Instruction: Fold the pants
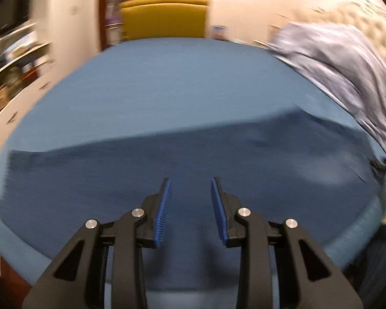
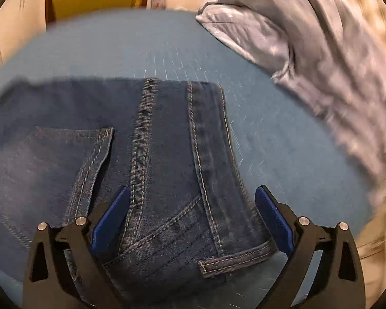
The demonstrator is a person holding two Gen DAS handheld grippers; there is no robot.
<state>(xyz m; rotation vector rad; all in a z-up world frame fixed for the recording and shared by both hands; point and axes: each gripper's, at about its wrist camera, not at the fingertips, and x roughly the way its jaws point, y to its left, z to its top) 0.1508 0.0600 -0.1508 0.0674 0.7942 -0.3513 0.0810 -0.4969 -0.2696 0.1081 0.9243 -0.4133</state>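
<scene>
Dark blue denim pants (image 2: 167,141) lie flat on a blue bed sheet (image 2: 115,49). The right wrist view shows their waistband (image 2: 213,139), a back pocket (image 2: 51,159) and a belt loop (image 2: 218,265) close up. My right gripper (image 2: 193,189) is wide open just above the waist end, its blue pads (image 2: 272,219) standing either side of the centre seam without pressing the cloth. In the blurred left wrist view the pants (image 1: 193,152) stretch across the sheet (image 1: 167,90). My left gripper (image 1: 190,180) hovers over them with a narrow gap between its pads and nothing in it.
A grey-blue pillow (image 2: 308,38) lies at the right of the bed, also seen in the left wrist view (image 1: 334,59). Behind it is a tufted headboard (image 1: 368,20). A yellow chair (image 1: 164,18) stands beyond the bed's far edge. Shelves (image 1: 12,59) are at the left.
</scene>
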